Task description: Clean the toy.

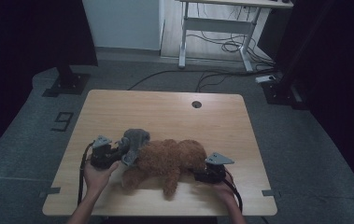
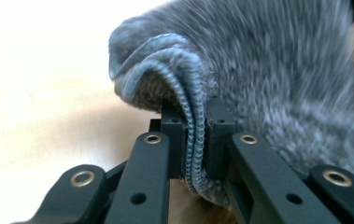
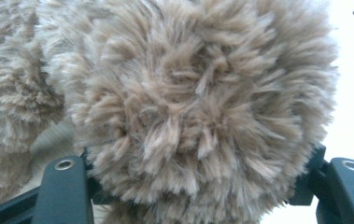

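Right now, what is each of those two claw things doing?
Left gripper: closed on the ribbed edge of the grey knit hat.
Right gripper: clamped around a limb of the brown plush toy.

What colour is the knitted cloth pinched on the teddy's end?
Blue-grey cloth, with a ribbed hem; left gripper view shows it best.

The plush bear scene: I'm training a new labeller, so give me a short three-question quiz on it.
1. True or false: the left gripper is shut on the ribbed edge of the grey knit garment.
2. What does the right gripper hold between its jaws? A) a furry part of the brown plush bear B) a cable C) nothing
3. On what does the bear lie?

Key
1. True; its jaws pinch the folded hem.
2. A; fur bulges between the two jaws.
3. On the wooden table, near the person's edge.
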Demonstrator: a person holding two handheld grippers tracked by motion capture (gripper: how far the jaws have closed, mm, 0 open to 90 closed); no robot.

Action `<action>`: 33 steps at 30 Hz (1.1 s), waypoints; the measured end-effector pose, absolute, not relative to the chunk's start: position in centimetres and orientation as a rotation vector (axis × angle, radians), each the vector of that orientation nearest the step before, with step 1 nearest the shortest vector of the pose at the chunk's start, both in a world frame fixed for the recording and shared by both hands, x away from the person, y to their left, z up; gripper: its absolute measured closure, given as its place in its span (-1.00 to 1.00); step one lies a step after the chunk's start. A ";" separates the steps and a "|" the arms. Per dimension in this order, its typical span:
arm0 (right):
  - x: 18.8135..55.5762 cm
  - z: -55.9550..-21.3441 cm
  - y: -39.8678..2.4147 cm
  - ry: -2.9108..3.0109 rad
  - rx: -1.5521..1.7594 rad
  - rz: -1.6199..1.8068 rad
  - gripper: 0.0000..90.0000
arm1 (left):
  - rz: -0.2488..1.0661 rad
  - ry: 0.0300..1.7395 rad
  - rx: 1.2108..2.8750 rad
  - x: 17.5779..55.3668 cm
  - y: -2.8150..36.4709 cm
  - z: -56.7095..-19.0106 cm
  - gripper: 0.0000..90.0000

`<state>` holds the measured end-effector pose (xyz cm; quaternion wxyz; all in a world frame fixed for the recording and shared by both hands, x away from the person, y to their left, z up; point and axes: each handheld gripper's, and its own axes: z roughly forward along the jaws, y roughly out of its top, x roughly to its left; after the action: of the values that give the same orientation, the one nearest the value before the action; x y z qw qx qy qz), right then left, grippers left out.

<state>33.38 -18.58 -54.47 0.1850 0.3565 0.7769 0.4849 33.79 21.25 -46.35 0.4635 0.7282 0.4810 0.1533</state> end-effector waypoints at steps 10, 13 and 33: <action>33.5 -54.4 -17.0 2.127 0.954 1.249 -0.25 | 0.418 0.960 1.857 35.3 13.0 -40.6 0.79; 33.7 -54.5 -16.8 2.104 0.947 1.236 -0.25 | 0.405 0.957 1.901 36.8 10.5 -41.0 0.79; 32.4 -50.5 -21.2 2.087 1.082 1.497 -0.72 | 0.314 0.930 1.895 34.5 9.8 -47.7 0.81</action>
<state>32.44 -21.20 -50.54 0.1765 0.3821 0.7370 0.5288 34.46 9.77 -47.66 0.4826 0.7776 0.3817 0.1289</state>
